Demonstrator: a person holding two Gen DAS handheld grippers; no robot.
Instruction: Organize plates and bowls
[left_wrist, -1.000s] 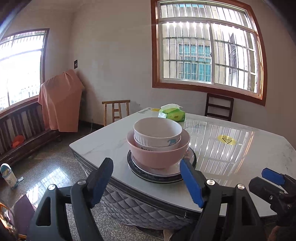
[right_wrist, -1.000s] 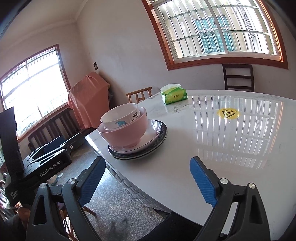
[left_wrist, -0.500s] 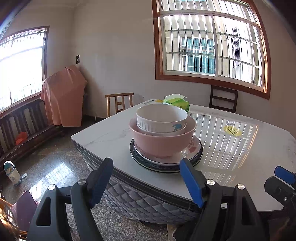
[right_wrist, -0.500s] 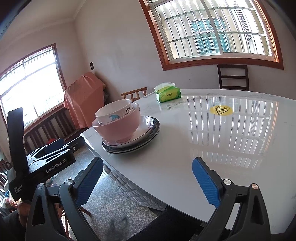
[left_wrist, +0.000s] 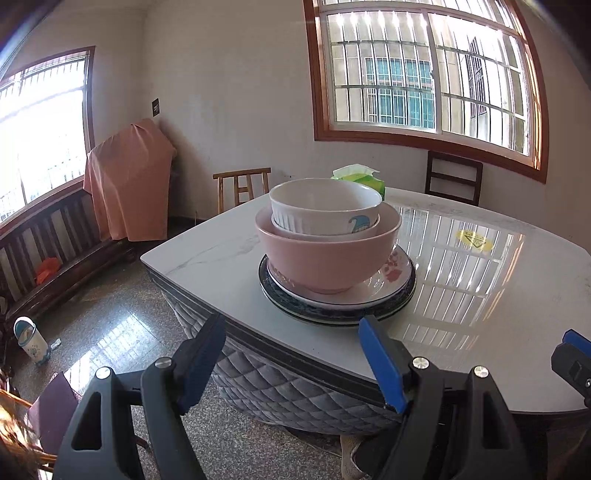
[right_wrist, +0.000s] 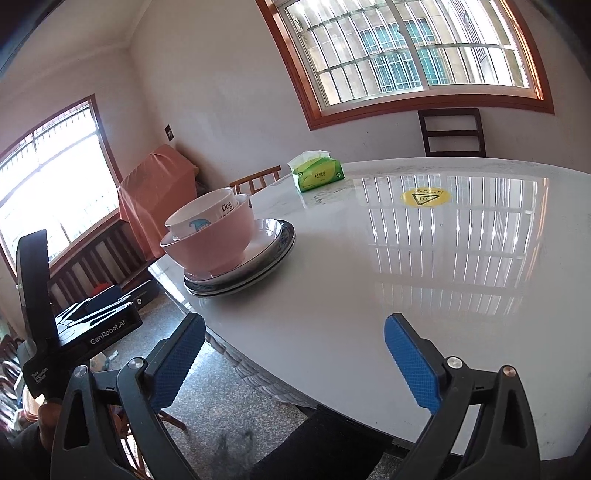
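Left tool (left_wrist: 291, 354) partly hides dark bottom plate's (left_wrist: 332, 314) near rim.

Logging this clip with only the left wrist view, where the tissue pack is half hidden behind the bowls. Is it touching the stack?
Observer: No. The right wrist view shows the tissue pack well apart from the plates, farther back on the table.
Operator: And the right gripper? I see only a blue tip.
Observer: The right gripper is open, with nothing between its fingers.
Operator: Any marking on the white bowl besides the blue figure?
Observer: The white bowl has "Dog" printed near its rim.
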